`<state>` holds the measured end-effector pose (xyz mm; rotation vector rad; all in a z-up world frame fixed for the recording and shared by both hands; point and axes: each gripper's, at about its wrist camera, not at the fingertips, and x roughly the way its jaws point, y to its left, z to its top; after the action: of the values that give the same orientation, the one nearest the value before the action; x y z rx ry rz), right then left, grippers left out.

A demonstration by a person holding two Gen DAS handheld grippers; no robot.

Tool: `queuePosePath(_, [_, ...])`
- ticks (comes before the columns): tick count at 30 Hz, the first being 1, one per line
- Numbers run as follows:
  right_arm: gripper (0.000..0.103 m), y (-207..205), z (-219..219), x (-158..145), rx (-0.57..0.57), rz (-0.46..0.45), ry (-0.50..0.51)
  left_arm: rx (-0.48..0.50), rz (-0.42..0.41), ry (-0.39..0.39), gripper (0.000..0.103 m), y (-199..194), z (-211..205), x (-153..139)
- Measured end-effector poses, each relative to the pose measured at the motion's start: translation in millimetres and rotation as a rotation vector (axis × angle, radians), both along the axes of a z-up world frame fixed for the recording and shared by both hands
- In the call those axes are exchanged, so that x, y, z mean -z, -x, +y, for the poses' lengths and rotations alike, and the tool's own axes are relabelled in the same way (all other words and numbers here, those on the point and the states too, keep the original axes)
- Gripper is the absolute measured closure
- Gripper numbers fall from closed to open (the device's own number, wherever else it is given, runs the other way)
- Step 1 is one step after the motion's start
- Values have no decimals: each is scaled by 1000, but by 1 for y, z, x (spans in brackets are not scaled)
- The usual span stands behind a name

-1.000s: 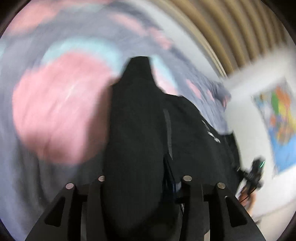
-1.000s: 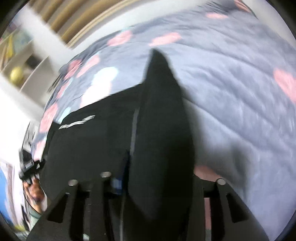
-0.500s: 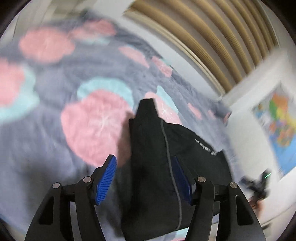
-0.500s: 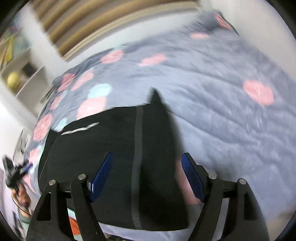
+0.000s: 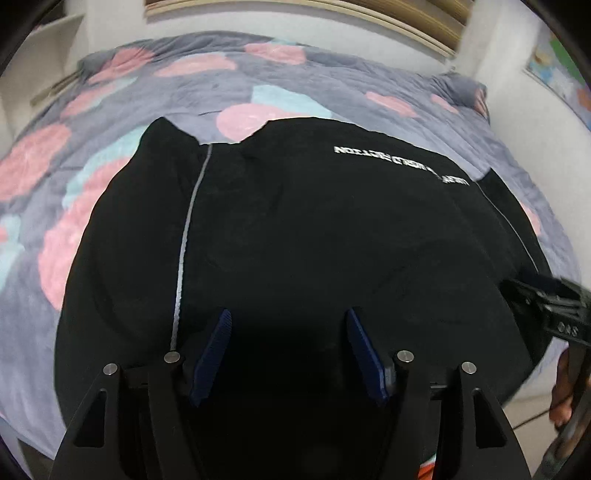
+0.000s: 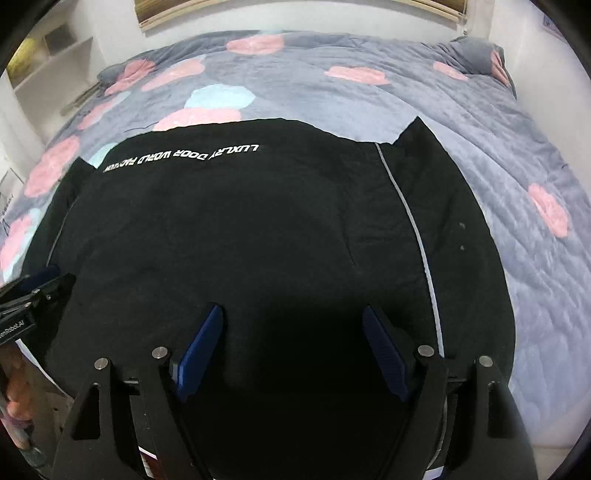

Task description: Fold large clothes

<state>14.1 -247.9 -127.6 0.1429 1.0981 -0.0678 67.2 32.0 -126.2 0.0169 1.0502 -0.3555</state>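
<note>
I see a grey quilt (image 6: 369, 107) with pink and pale blue blotches covering the bed, and a matching pillow (image 6: 476, 59) at its far right corner. Behind it runs a slatted wooden headboard (image 6: 295, 9) against a white wall. White shelves (image 6: 55, 62) stand to the left. In the left view, a colourful map (image 5: 561, 74) hangs on the right-hand wall.

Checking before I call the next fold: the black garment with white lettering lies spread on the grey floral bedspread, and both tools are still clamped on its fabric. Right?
Not quite. The black garment with white lettering does lie spread on the grey floral bedspread, but neither tool is clamped: the left tool and right tool both stand open above it, as each wrist view shows.
</note>
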Motion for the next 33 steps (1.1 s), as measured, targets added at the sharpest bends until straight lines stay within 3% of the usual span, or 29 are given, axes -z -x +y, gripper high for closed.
queuePosePath(3, [23,6,-2,-5,29,-3,-11,-18,-31,-6,35,7,1,-5])
queuePosePath(6, [21,20,1,-20,82,-27,-22,-15,-115,-97,35,30,-11,-18])
queuePosePath(8, [17,32,7,-37,97,-70,-31,3,-185,-150,35,49,-22,-30])
queuePosePath(13, [10,60,26,-84,110,-207,-4,-7,-290,-176,35,88,-29,-71])
queuePosePath(17, [9,77,31,-114,144,-259,-10,-17,-407,-142,25,114,-29,-117])
queuePosePath(22, [9,98,43,-144,150,-330,-8,-78,-484,-99,24,134,-21,-159])
queuePosePath(28, [7,113,53,-166,179,-427,48,-142,-498,-39,24,143,-18,-177])
queuePosePath(33, [6,104,52,-156,191,-394,87,-164,-513,-57,24,143,-27,-178])
